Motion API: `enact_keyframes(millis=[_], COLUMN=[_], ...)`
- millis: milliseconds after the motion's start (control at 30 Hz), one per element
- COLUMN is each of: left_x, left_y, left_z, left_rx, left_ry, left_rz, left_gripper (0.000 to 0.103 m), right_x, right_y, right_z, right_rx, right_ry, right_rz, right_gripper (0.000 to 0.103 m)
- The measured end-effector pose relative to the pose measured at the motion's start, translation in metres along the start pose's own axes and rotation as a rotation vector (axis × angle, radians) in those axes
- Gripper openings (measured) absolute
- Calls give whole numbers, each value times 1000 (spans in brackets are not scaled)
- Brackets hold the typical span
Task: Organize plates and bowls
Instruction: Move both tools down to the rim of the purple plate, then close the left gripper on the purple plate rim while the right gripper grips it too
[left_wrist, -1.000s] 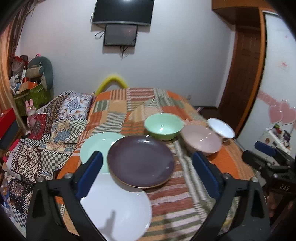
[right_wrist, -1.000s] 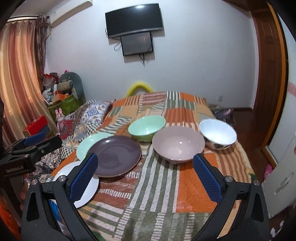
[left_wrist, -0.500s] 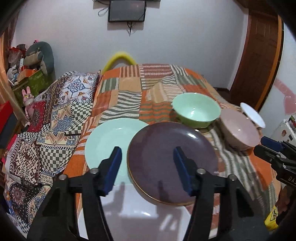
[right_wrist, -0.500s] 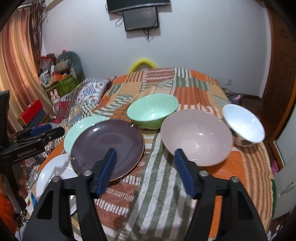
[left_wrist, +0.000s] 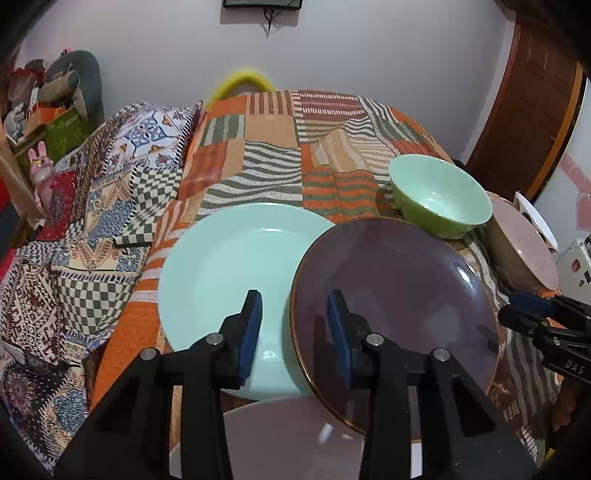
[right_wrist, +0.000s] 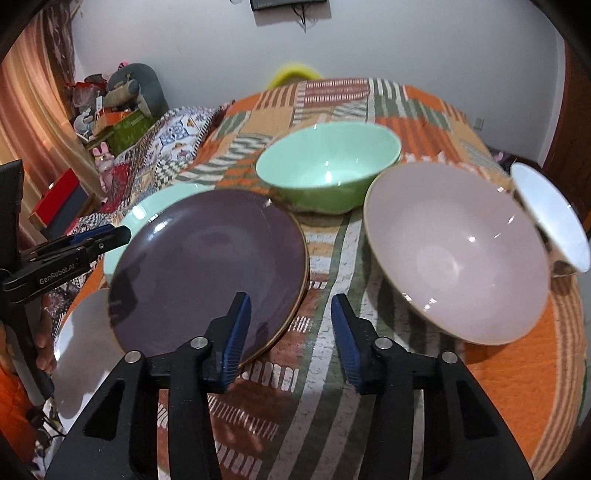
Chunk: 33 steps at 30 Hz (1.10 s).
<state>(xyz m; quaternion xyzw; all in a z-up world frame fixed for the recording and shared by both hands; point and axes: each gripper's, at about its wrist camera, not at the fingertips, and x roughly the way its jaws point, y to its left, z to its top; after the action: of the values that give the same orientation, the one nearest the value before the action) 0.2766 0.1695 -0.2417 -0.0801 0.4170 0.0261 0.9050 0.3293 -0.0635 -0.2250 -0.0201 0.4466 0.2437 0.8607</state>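
"GenRobot.AI" lettering on left gripper (right_wrist: 122, 233), "DAS" on right gripper (left_wrist: 517, 310), purple plate (right_wrist: 207, 273)

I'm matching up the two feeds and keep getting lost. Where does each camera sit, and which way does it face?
Left wrist: rides on the left claw, looking forward and down over the bed at the mint plate and purple plate; its own two fingers show, and the right claw enters at the right edge.
Right wrist: rides on the right claw, facing the purple plate, green bowl and pink bowl; the left claw shows at left.
Shared: both see the purple plate and green bowl.
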Motion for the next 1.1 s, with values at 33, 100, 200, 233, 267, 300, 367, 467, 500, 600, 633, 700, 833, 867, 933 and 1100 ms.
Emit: enact_keyframes(millis=[33,100,200,233,267,300,367,467,500,600,633,700,833,867,933,1100], left_x=[2,6,12,13,15,15,17,17,17,17,17,17,13,13,10,-1], left_y=[1,2,3,4,5,5,6,5,4,2,3,4,4,4,6,0], left_z=[0,-1,0,0,0,-1,-2,-2,-2,-4,-3,-3,-3,-3,-6,-15], left_rx=[-3,-6,-13,-14,-17,-19,-25,-21,-19,-12,-16,-29,-33,-36,-49,-43], left_ry=[0,3,15,20,24,27,35,34,36,34,37,46,57,59,69,73], left_rz=[0,-5,-27,-34,-39,-41,-57,-60,-62,-53,-53,-52,-35,-36,-45,-47], left_gripper=[31,28,21,19,19,18,16,14,13,13,13,13,13,13,13,13], right_x=[3,8,10,10,11,12,15,20,20,25,26,24,20,19,16,5], right_y=[1,-1,-2,-3,-4,-5,-4,-1,-1,0,1,0,2,4,4,3], right_z=[1,1,2,2,3,3,3,4,3,7,9,9,9,8,6,5], right_rx=[3,16,28,31,33,34,31,16,15,12,10,13,21,19,23,42], right_ry=[8,34,42,44,46,51,58,77,78,83,84,84,80,78,73,48], right_rz=[5,23,32,35,38,38,40,32,30,31,31,31,53,53,55,69], right_gripper=[38,31,31,31,31,31,28,24,24,24,24,23,22,22,22,22])
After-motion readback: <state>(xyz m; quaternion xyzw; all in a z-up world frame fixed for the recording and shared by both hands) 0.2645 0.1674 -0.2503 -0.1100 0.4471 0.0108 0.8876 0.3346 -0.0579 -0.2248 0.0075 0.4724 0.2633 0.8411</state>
